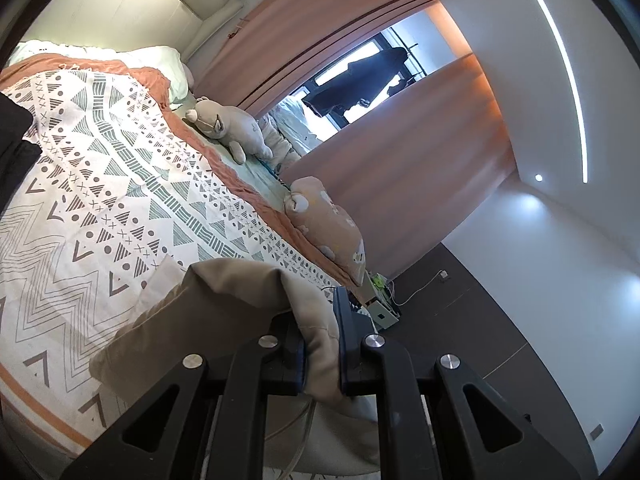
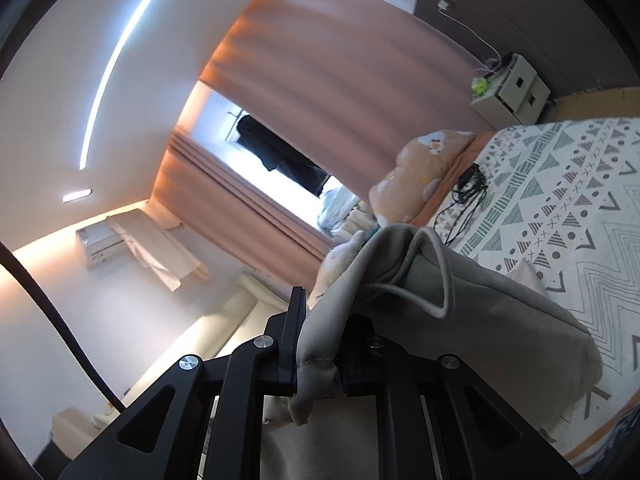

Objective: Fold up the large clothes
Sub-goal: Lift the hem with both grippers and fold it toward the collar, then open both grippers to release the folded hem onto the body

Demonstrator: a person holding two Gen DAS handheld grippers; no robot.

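1. Beige garment [image 1: 224,304]: large, heavy cloth, one end pinched in each gripper; the slack between them drapes down onto the bed, seen in both wrist views.
2. Left gripper [image 1: 320,340]: black fingers [image 1: 294,344] clenched on a bunched fold of the beige garment, cloth bulging out above and below the grip.
3. Right gripper [image 2: 318,344]: fingers [image 2: 294,336] clamped tight on a hemmed edge of the same garment, which loops up and over ahead of them.
4. Bed [image 1: 16,408]: covered by a white bedspread [image 1: 120,200] with grey geometric print and an orange border.
5. Grey plush toy [image 1: 228,126]: lying along the far edge of the bed, beside the curtain.
6. Peach cushion [image 1: 332,224]: on the same edge, near the bed's corner.
7. Black cable [image 2: 466,192]: loose on the bedspread, just beside the cushion.
8. Pink curtain [image 1: 400,168]: partly drawn across a window.
9. White cabinet [image 2: 514,90]: on the floor past the bed's corner.
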